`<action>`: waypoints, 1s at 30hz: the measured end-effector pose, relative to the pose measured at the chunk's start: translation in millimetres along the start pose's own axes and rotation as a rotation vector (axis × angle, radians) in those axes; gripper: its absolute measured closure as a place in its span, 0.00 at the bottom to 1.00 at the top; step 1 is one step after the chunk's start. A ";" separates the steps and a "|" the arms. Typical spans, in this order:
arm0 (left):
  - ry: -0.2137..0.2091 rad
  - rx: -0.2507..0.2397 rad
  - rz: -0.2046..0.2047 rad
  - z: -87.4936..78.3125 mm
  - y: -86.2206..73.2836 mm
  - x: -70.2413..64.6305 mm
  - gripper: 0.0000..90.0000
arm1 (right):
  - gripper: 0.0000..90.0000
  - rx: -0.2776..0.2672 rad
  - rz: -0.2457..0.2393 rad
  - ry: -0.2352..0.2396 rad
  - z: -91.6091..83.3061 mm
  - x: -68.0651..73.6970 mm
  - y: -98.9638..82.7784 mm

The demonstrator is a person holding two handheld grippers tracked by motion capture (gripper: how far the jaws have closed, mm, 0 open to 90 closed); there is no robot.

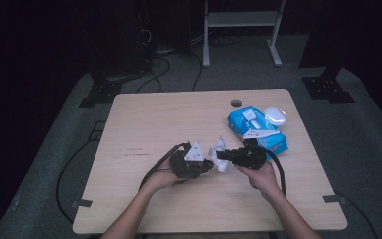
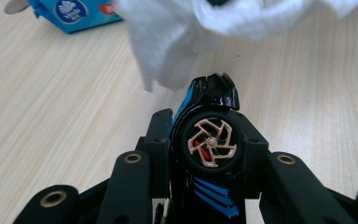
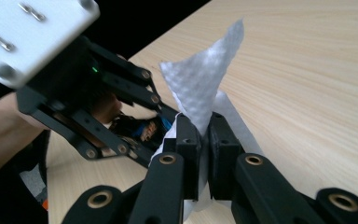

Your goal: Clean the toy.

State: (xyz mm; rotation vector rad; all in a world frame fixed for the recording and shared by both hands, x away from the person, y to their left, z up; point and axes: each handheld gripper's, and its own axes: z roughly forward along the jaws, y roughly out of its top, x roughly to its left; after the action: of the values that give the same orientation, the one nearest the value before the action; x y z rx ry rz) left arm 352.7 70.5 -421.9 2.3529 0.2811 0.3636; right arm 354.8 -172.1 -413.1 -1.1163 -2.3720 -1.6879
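Wiping toy car with white tissue

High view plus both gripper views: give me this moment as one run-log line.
left gripper: shut on toy car | right gripper: shut on white wipe | wipe beside car, contact unclear | blue wipe pack: on table

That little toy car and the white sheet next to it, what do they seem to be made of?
The toy car in the left gripper looks like glossy hard plastic: black and blue body with bright highlights, and a tan spoked wheel in a dark tyre, perhaps rubber. The white sheet pinched by the right gripper looks like a soft, matte wet wipe or tissue, with a dimpled texture and limp folds.
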 end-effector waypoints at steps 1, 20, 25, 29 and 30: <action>0.001 -0.008 -0.003 -1.3 0.2 0.4 0.72 | 0.93 0.008 0.006 -0.006 1.1 -2.4 -2.9; -0.012 -0.089 -0.035 -13.4 2.4 3.1 0.72 | 0.93 0.006 0.113 0.040 11.9 -20.4 -18.4; -0.014 -0.103 -0.037 -15.8 3.3 3.3 0.72 | 0.93 0.049 0.127 0.031 20.6 -26.6 -25.6; -0.019 -0.125 -0.047 -17.9 3.2 4.3 0.72 | 0.94 0.045 0.126 0.037 19.6 -23.7 -23.3; -0.017 -0.129 -0.045 -18.4 3.5 4.5 0.71 | 0.94 0.034 0.135 0.047 17.7 -24.2 -22.6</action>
State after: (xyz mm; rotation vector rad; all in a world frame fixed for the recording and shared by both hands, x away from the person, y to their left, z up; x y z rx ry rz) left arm 351.0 81.0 -405.9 2.2183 0.2940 0.3303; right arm 366.7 -173.8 -448.6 -1.1877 -2.2345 -1.6058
